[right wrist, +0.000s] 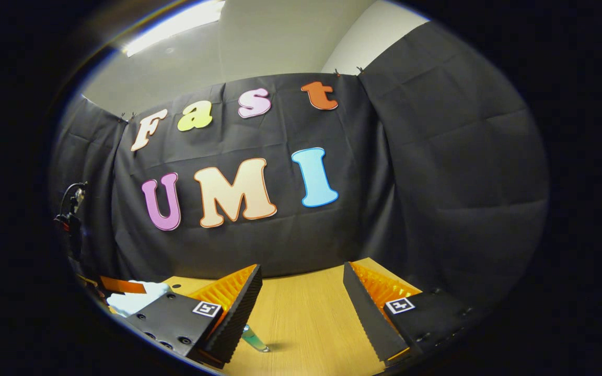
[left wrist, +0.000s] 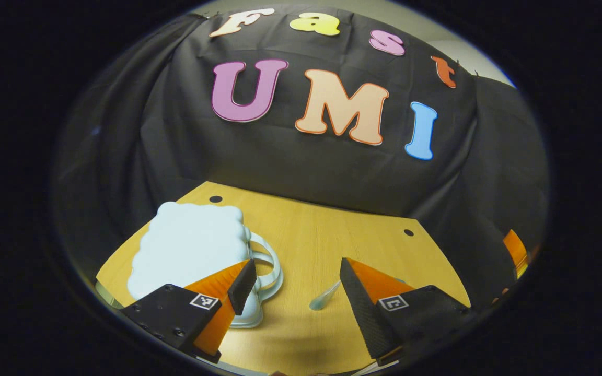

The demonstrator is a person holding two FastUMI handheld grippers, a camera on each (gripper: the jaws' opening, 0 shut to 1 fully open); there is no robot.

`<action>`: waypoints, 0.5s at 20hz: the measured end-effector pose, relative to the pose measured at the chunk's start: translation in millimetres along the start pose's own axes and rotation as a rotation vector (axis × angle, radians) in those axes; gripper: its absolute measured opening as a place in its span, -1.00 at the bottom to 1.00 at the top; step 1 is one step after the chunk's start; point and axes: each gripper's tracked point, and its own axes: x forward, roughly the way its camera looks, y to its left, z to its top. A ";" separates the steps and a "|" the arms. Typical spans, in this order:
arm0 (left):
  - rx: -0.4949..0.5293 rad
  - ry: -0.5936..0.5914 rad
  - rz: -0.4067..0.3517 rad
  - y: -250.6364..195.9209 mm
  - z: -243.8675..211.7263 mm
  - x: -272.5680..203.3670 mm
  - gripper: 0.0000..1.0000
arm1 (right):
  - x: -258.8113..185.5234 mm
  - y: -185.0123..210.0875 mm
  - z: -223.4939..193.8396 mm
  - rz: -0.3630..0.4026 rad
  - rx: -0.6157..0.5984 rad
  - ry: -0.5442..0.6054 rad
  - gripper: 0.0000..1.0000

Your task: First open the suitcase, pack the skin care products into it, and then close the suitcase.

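A closed suitcase is seen lying on the table, left of a small tube.

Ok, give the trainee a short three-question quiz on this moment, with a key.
1. True or false: the left gripper is shut on the suitcase handle.
2. Multiple choice: in the left gripper view, the pale blue suitcase is (a) lying closed on the wooden table, (b) standing open, (c) held in the air.
3. Fill in: in the right gripper view, the small green-tipped tube lies on the table close to the right gripper's ____-hand finger, as seen in that view.

Key: 1. False, its jaws are open and hold nothing. 2. (a). 3. left.
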 end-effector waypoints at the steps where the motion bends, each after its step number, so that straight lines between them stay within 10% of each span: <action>1: 0.009 0.017 -0.012 -0.6 0.8 5.4 0.89 | -1.2 -0.8 -3.0 0.000 -0.001 0.007 0.95; 10: 0.148 0.348 -0.058 16.8 -23.0 77.7 0.89 | -4.5 -16.2 -6.8 -0.025 -0.001 0.020 0.95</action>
